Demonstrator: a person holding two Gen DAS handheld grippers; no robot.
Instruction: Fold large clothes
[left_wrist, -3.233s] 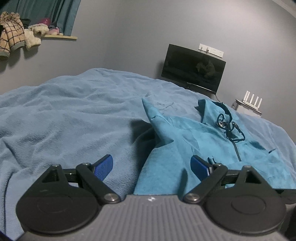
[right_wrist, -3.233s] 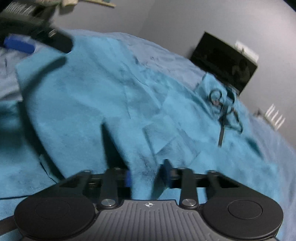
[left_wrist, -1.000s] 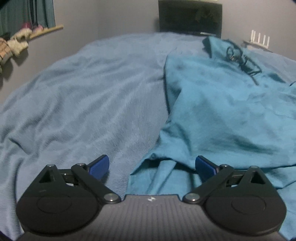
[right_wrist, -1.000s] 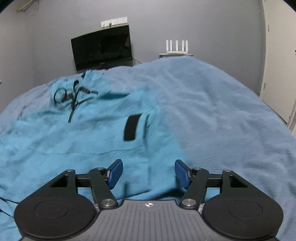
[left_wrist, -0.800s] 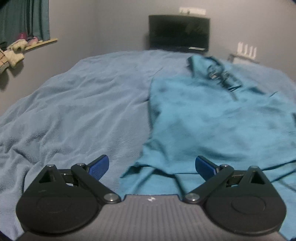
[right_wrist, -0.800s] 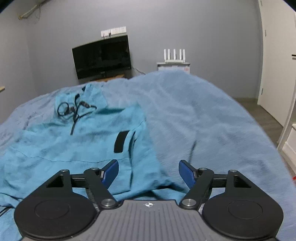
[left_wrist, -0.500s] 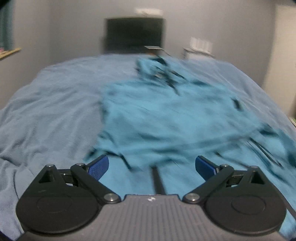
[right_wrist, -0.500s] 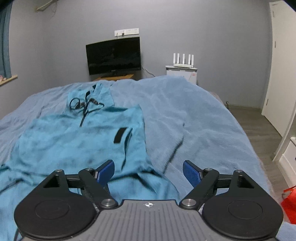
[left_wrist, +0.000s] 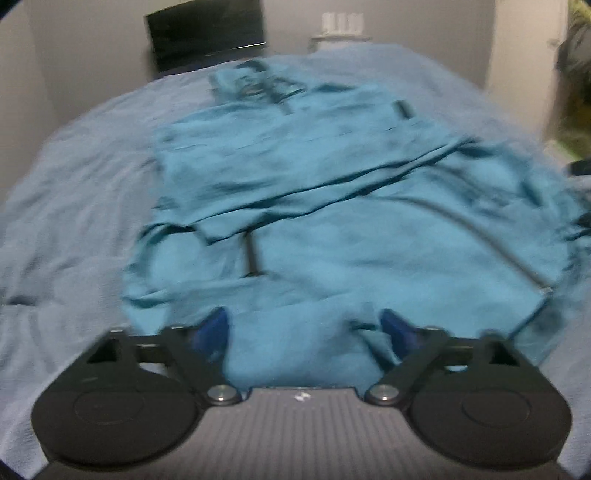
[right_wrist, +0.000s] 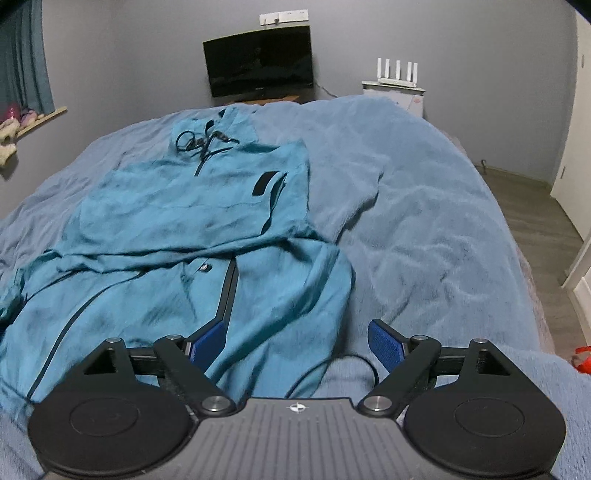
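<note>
Jacket half folded on bed, both grippers clear

Jacket (right_wrist: 177, 236) is laid on the blue blanket (right_wrist: 424, 221), collar toward the far wall with the dark screen (right_wrist: 260, 66). Its lower part is seen doubled up over the chest, probably as a first fold to shorten the length. Left gripper (left_wrist: 301, 328) is held above the near edge of the cloth, jaws closing, with nothing pinched between them. Right gripper (right_wrist: 295, 341) is held over the jacket's right edge, jaws opening and empty; a thin black cord (right_wrist: 332, 365) lies just below it. Sleeves are judged still to need tucking.
</note>
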